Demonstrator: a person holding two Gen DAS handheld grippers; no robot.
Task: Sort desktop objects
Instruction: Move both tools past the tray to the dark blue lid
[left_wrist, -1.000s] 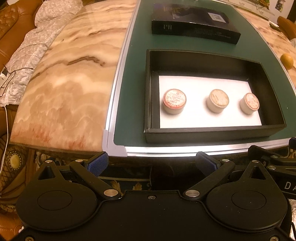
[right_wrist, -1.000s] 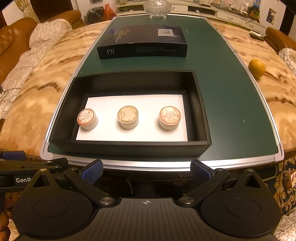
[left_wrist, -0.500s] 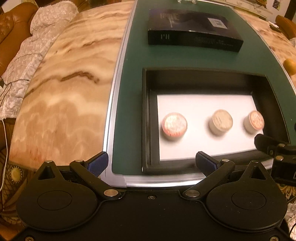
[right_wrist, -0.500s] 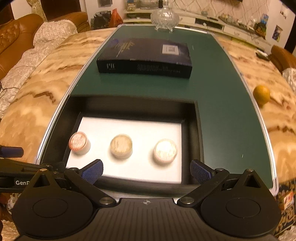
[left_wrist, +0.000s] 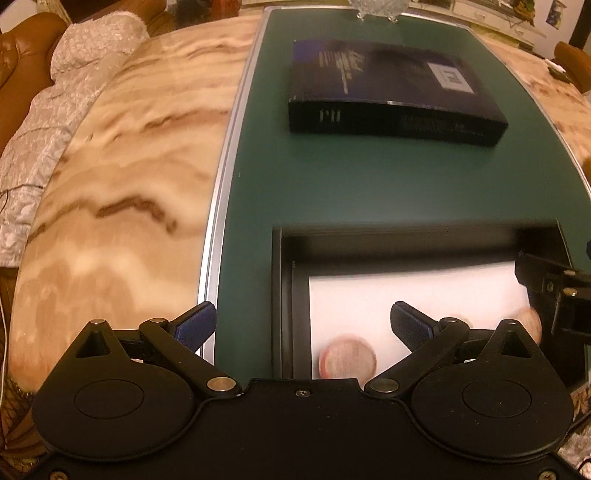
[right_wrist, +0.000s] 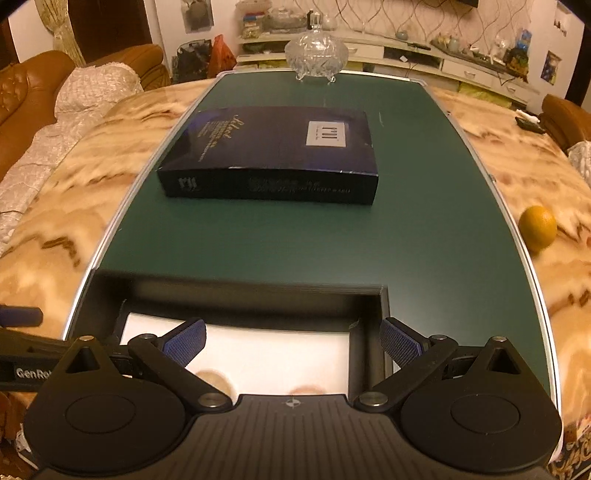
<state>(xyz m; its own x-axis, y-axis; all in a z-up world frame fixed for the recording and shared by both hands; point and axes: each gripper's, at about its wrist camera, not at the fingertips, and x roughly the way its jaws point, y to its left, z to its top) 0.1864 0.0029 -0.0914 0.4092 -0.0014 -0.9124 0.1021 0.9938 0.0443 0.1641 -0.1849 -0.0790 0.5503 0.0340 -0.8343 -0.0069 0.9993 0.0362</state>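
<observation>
Open black tray (left_wrist: 282, 295) sits at the near end of the green mat (left_wrist: 369, 184), white liner (left_wrist: 369, 295) inside. Small round tubs stand on the liner: one red-topped tub (left_wrist: 347, 360) at the left, close to the tray's left wall, and a second tub (left_wrist: 532, 325) at the right, mostly hidden behind the other gripper's linkage (blurred, label unreadable). In the right wrist view only the tops of two tubs (right_wrist: 212, 380) peek over the gripper body.

Left gripper (left_wrist: 303, 325): jaws spread wide, nothing between them. Left pad hangs over the mat's silver edge, right pad (left_wrist: 412, 326) over the liner.

Right gripper (right_wrist: 291, 343): jaws also wide apart, empty. Left pad over the liner, right pad (right_wrist: 400, 341) above the tray's right wall.

Dark blue box (right_wrist: 269, 155) lies flat on the mat beyond the tray, well apart from it. Glass footed bowl (right_wrist: 316, 55) stands at the mat's far end. Orange (right_wrist: 537, 227) rests on the marble tabletop (left_wrist: 110, 184) just off the mat's right edge. Brown leather sofa (right_wrist: 22, 96) with a white throw sits left of the table.
</observation>
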